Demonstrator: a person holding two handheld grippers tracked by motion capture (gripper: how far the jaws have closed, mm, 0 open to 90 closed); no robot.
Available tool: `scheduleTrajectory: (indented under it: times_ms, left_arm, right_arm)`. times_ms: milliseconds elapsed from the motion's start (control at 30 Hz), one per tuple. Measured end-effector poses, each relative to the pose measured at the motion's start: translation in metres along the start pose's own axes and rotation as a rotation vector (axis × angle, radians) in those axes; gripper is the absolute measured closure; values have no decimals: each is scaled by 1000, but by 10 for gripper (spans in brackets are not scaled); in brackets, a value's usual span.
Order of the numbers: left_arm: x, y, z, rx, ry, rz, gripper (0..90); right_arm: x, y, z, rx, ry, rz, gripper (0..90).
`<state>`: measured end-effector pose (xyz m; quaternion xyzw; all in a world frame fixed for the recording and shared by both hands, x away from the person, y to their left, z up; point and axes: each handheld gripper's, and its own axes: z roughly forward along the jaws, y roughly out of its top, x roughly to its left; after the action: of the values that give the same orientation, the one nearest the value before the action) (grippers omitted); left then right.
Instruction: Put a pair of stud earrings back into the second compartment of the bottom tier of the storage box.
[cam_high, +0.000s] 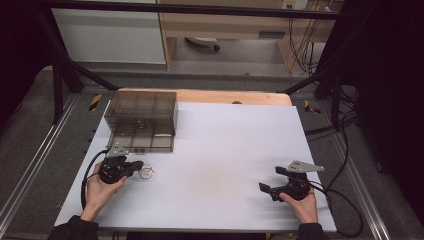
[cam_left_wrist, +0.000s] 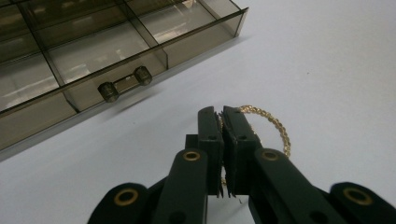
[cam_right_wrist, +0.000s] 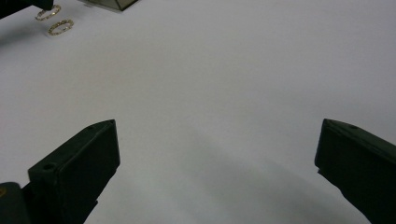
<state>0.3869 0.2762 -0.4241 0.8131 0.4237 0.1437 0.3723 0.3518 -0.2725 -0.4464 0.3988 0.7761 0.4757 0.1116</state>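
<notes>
My left gripper (cam_left_wrist: 222, 114) is shut on a gold chain bracelet (cam_left_wrist: 276, 127), whose loop curves out to the right of the closed jaws just above the white table. From above, that gripper (cam_high: 137, 166) sits at the table's left, with the bracelets (cam_high: 146, 172) beside its tip. Two gold loops, an upper loop (cam_right_wrist: 48, 12) and a lower loop (cam_right_wrist: 60, 26), lie far off in the right gripper view. My right gripper (cam_right_wrist: 217, 130) stands open over bare table at the right (cam_high: 270, 179), with nothing between its jaws.
A smoky clear organiser box (cam_high: 142, 107) stands at the back left. Its drawer (cam_left_wrist: 93, 51) is pulled out, showing several compartments and a handle (cam_left_wrist: 125, 84) close ahead of my left gripper. The white table top (cam_high: 225, 150) spreads between the hands.
</notes>
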Motion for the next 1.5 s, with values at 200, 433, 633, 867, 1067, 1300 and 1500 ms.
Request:
scheduleTrajectory:
  times_ms: [200,433,633,867,1067,1300,1500]
  left_arm:
    - [-1,4,-6,-1,4,0,865]
    - [0,9,-9,-1,1,-6,866]
    - [2,15,-10,-1,-6,-12,866]
    - [6,23,-12,-11,-5,-21,866]
    - [12,33,-16,-17,4,-27,866]
    - [18,45,-18,-17,18,-29,866]
    - [24,55,-18,-21,30,-30,866]
  right_arm:
    - [0,0,1,1,1,-7,7]
    - [0,0,0,3,-2,-5,6]
    - [0,0,0,4,-3,-5,7]
    - [0,0,0,3,-4,-7,7]
    - [0,0,1,6,-4,-4,7]
    - [0,0,0,5,-5,-8,7]
    - [0,0,1,10,-5,-4,7]
